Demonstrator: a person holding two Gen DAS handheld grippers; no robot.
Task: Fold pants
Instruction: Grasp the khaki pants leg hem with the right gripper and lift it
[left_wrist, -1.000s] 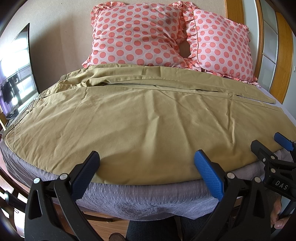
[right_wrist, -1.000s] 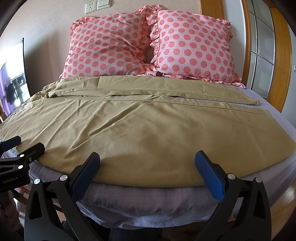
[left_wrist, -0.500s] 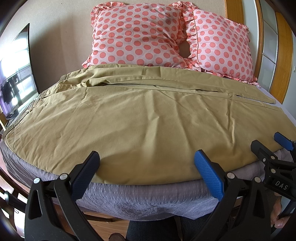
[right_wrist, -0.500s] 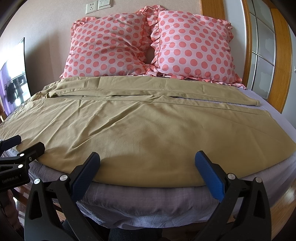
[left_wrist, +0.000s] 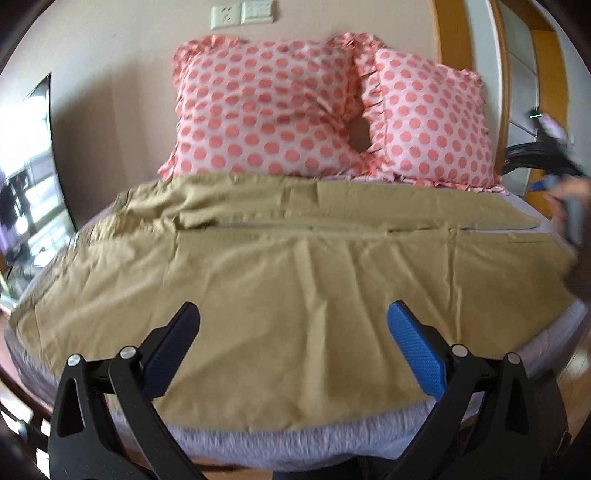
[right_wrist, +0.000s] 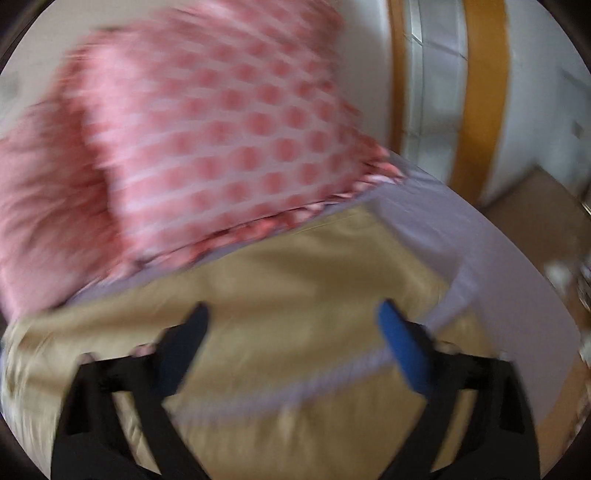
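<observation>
Tan pants (left_wrist: 295, 280) lie spread flat across the bed, waist at the left, both legs running to the right. My left gripper (left_wrist: 293, 325) is open and empty above the near leg. My right gripper (right_wrist: 291, 321) is open and empty over the far leg's cuff end (right_wrist: 314, 266) at the bed's right side; this view is blurred by motion. The right gripper also shows as a blur at the right edge of the left wrist view (left_wrist: 557, 177).
Two pink polka-dot pillows (left_wrist: 266, 110) (right_wrist: 184, 147) lean at the head of the bed. A grey-lilac sheet (left_wrist: 295, 435) (right_wrist: 461, 236) covers the mattress. A wood-framed door (right_wrist: 484, 92) stands at the right, a mirror (left_wrist: 29, 177) at the left.
My right gripper has swung fast from the bed's near edge up to the far right, over the cuff end. My left gripper has moved forward over the near leg.
</observation>
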